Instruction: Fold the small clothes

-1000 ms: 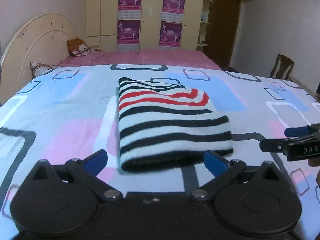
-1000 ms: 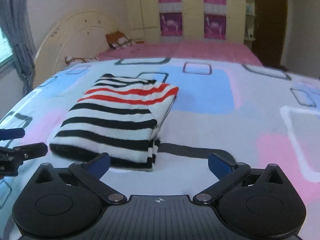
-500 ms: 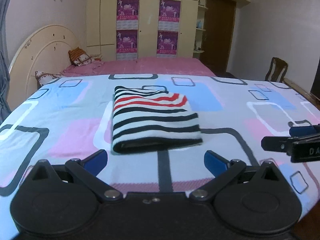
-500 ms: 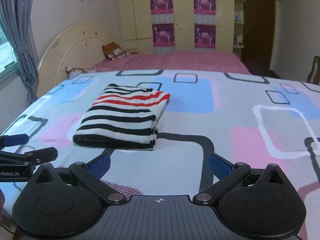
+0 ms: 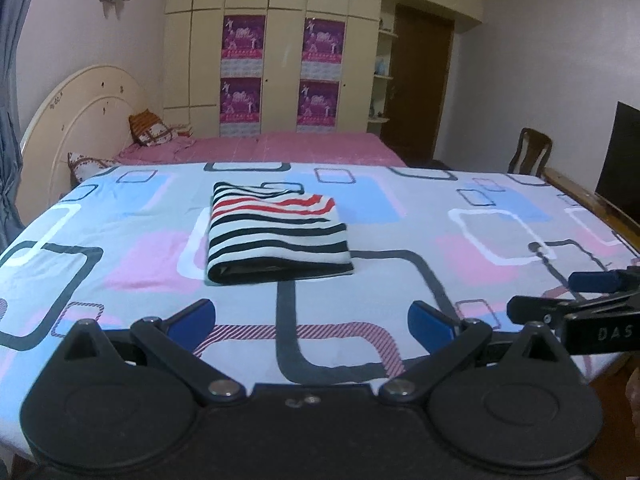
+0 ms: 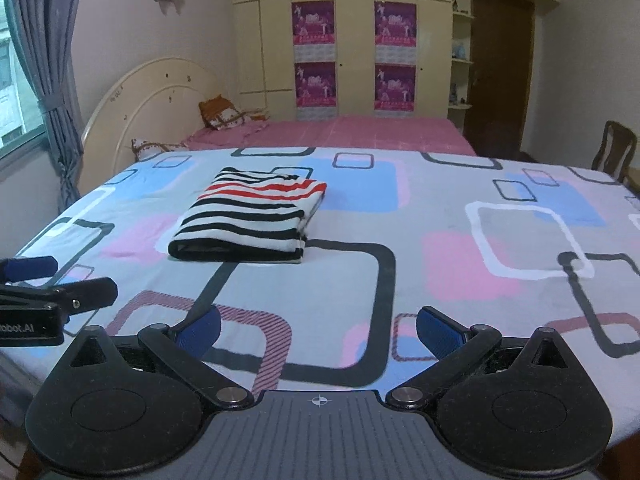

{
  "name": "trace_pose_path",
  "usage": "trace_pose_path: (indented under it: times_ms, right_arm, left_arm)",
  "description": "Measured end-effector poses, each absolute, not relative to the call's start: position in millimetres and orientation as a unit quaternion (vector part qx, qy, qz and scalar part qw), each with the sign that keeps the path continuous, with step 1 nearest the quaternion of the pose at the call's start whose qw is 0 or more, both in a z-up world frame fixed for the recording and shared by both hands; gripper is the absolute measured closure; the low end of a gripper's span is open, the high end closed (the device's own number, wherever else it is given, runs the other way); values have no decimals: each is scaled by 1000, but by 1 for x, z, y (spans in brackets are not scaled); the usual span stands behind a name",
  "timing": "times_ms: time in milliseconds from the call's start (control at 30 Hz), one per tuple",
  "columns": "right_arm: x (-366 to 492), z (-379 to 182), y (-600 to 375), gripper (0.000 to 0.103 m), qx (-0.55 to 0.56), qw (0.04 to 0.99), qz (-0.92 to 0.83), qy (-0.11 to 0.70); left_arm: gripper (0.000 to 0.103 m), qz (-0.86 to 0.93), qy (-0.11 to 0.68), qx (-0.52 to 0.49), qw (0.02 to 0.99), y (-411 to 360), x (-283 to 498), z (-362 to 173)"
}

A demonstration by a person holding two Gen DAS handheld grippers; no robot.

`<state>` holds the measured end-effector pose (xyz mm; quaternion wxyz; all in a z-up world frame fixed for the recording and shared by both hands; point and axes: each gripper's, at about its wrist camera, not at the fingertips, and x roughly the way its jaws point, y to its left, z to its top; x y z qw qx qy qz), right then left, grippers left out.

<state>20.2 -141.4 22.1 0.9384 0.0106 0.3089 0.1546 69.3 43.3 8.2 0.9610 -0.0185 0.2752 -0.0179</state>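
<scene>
Now a neatly folded striped garment [image 5: 276, 232], perhaps a sweater, beyond both wide-open, empty grippers [image 5: 311, 322] [image 6: 318, 326].

Folded garment [image 5: 276, 232] — white, black stripes, red stripes at far end. Bed sheet [image 5: 440, 216] — pale, with pink, blue and dark squares.

Dim, even indoor light is seen throughout; daylight is admitted through the window [image 6: 16, 92] left of the wardrobe [image 6: 340, 36]. Glare is shown above it. Fisheye bending and dark corners are noted.
</scene>
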Motion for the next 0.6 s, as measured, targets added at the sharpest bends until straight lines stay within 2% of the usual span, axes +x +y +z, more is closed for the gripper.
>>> trace_pose_path:
  times_ms: [600]
  right_arm:
    - [-2,31,-150,0,17,943,158,294]
  left_arm:
    - [0,-16,259,-24,965,41,47,13]
